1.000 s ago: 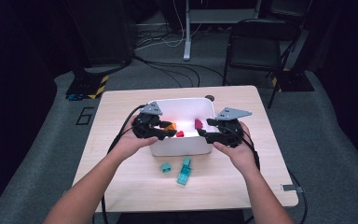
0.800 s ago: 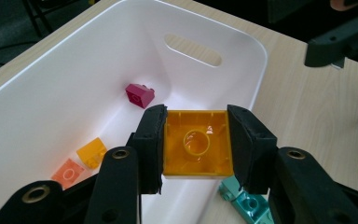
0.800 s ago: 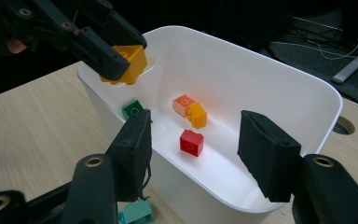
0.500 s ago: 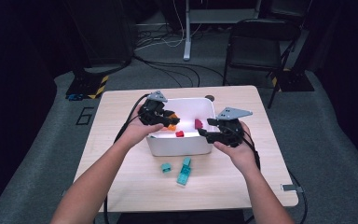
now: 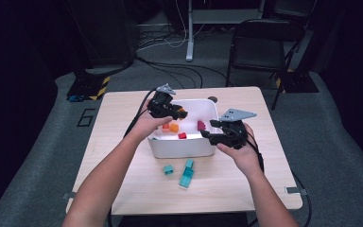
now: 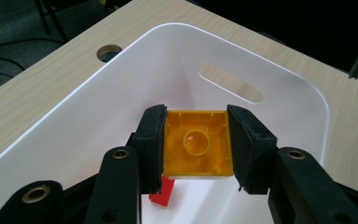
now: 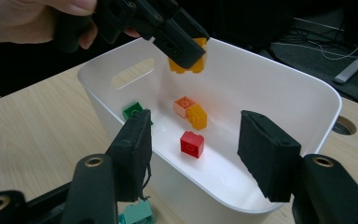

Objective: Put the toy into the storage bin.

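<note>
I am sitting at a light wooden counter (image 5: 123, 123) with a tool in each hand. My left tool (image 6: 196, 144) is clenching a yellow brick (image 6: 197, 142) between its two black jaws, with the pads pressing on opposite sides of it. The brick's hollow underside, with one round tube in the middle, is facing the camera in the left gripper view. I am holding it in the air over the white bin (image 5: 179, 150), just inside the bin's far left corner, above the rim.

In the right gripper view the same brick (image 7: 187, 63) is hanging from the left tool above the bin's (image 7: 279, 84) inside. Lying on the bin's floor are a red brick (image 7: 191, 143), an orange brick (image 7: 183, 105) touching another yellow brick (image 7: 197, 116), and a green brick (image 7: 133, 111) against the wall below the slot-shaped handle hole.

My right tool (image 7: 193, 149) is released, its jaws standing apart with nothing between the pads. It is hovering at the bin's near right corner, pointing in over the rim. In the high view it (image 5: 208, 132) is sitting just beside the bin's right wall.

On the counter in front of the bin, a small teal brick (image 5: 168, 169) and a longer teal piece (image 5: 187, 173) are lying near each other, apart from both tools
</note>
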`<state>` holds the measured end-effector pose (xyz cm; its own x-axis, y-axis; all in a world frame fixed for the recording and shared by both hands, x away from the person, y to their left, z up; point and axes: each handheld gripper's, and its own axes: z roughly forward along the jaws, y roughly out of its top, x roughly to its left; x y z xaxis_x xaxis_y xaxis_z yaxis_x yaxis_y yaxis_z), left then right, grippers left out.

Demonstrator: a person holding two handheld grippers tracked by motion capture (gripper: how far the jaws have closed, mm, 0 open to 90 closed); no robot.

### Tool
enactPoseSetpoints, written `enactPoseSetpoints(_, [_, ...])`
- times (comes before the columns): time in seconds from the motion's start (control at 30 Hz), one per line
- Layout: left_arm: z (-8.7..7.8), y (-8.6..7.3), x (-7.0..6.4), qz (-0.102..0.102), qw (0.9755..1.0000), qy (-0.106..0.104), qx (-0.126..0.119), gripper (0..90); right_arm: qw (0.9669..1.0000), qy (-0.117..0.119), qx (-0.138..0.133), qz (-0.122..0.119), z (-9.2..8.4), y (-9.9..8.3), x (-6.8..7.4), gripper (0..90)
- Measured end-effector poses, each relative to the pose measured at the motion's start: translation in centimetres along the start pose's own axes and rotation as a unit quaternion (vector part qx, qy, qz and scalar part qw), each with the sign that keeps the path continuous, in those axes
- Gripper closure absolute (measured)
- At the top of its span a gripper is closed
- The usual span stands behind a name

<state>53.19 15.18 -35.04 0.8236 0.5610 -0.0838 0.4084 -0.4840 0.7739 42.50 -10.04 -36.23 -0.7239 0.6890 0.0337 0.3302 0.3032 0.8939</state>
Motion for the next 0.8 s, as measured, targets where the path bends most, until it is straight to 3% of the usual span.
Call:
enactPoseSetpoints(0.53, [3.4, -0.4, 1.2, -0.006, 0.9998, 0.01, 0.019, 58.4, 1.0, 0.001, -0.006, 0.003, -0.3, 0.1, -0.1, 43.7])
enactPoseSetpoints(0.8, [4.2, -0.7, 1.8, -0.013, 0.9992, 0.019, 0.034, 58.4, 0.9999, 0.002, -0.011, 0.005, -0.5, 0.1, -0.2, 43.8])
